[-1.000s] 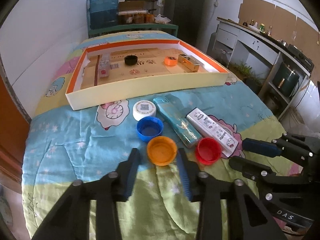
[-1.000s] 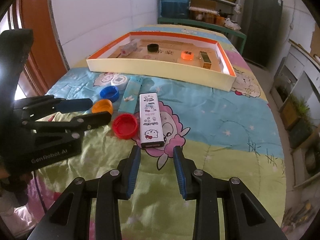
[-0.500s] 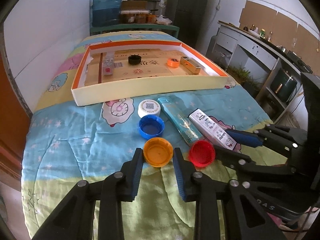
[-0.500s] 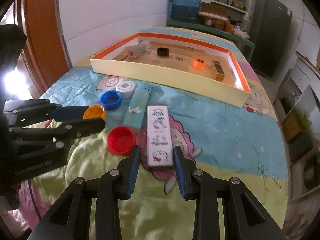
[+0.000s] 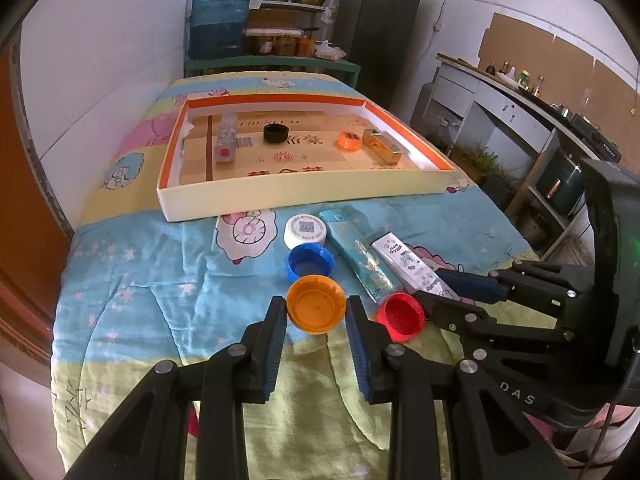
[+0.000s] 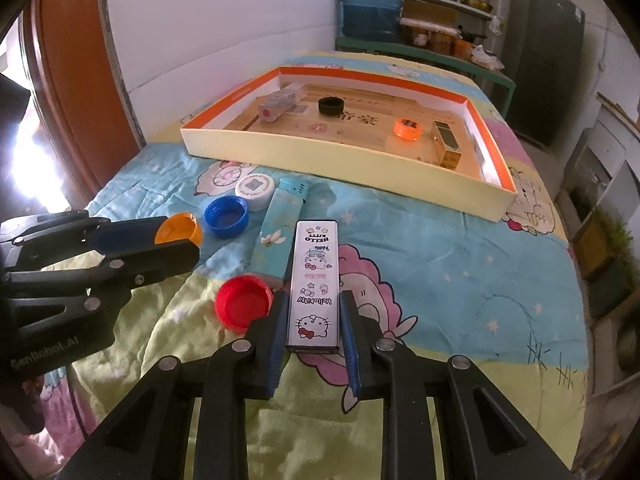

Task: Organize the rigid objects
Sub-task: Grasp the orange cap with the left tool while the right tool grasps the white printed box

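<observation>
Both grippers are gripping: left gripper [image 5: 316, 312] pinches the orange cap [image 5: 316, 309], right gripper [image 6: 313, 317], jaws just closing, clamps the white case [image 6: 315, 284]. Next, lift both into the tray [image 6: 344, 160] beyond.

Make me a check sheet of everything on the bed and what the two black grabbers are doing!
Surface: cartoon quilt over the bed, wrinkled.
Job's things: orange cap, red cap, blue cap, white cap, teal box and Hello Kitty box lie on the quilt. The tray holds a clear box, black cap, small orange cap and gold box.
Clutter: nothing seen.
Grippers: left gripper closes around the orange cap; right gripper has just been closing, its pads against the Hello Kitty box's sides.
Cables: one dark cable below the right gripper.
Surroundings: water jug, shelves, fridge, counter.
</observation>
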Demonstrator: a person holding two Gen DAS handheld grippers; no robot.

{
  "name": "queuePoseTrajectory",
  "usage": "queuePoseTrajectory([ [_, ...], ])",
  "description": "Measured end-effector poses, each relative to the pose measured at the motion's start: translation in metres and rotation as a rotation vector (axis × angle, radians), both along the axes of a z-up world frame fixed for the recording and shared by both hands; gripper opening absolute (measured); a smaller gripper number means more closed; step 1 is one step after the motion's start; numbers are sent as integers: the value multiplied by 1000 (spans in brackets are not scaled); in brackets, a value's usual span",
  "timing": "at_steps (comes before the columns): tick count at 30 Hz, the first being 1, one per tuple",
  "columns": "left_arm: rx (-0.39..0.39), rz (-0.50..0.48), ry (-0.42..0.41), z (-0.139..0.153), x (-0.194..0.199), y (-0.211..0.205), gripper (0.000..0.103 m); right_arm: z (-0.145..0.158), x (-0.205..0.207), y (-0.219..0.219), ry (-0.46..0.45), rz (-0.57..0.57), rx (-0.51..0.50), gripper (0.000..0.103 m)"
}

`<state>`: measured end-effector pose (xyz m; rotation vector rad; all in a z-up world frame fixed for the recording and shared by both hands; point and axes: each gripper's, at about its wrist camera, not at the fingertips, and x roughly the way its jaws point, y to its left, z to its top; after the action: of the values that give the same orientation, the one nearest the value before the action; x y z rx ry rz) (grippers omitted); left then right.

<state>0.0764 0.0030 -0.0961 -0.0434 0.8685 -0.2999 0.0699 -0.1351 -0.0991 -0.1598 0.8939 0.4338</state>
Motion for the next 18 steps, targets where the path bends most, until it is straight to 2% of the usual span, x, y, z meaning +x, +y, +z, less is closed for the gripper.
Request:
queuePoseTrajectory([
  [18, -20, 2, -44, 22, -2, 3, 31, 21, -12, -18, -28, -28, 70, 25],
])
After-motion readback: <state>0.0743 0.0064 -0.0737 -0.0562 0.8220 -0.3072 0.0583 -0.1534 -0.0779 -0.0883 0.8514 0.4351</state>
